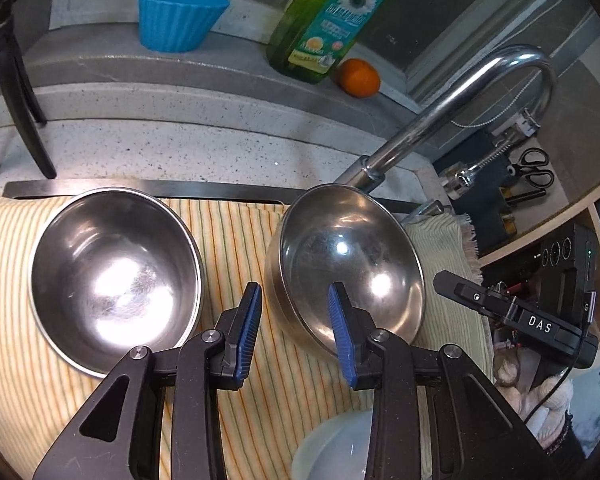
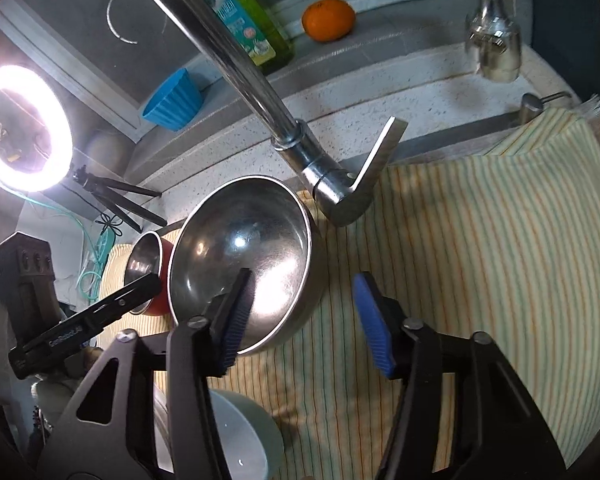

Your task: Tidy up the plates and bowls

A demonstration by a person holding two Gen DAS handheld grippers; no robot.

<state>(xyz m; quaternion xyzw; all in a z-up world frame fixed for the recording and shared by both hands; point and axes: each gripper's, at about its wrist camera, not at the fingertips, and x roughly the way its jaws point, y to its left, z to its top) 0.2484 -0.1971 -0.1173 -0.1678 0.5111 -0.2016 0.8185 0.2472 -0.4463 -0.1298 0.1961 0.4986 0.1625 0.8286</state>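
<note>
Two steel bowls sit on a striped cloth (image 1: 236, 240). The left bowl (image 1: 116, 280) stands upright; its outside shows red in the right wrist view (image 2: 160, 276). The right bowl (image 1: 348, 264) is tilted, its far rim up near the tap base (image 2: 328, 192). My left gripper (image 1: 294, 288) is open astride this bowl's near left rim, one pad inside and one outside, with clear gaps. My right gripper (image 2: 303, 276) is open astride the tilted bowl's (image 2: 240, 256) other side, left finger inside and right finger over the cloth. A white bowl (image 2: 240, 440) lies below both grippers.
A curved steel tap (image 1: 460, 96) arches over the cloth. On the ledge behind are a blue ribbed cup (image 1: 176, 16), a green soap bottle (image 1: 324, 20) and an orange (image 1: 360, 78). A ring light (image 2: 24, 128) on a tripod (image 2: 120, 200) stands at the left.
</note>
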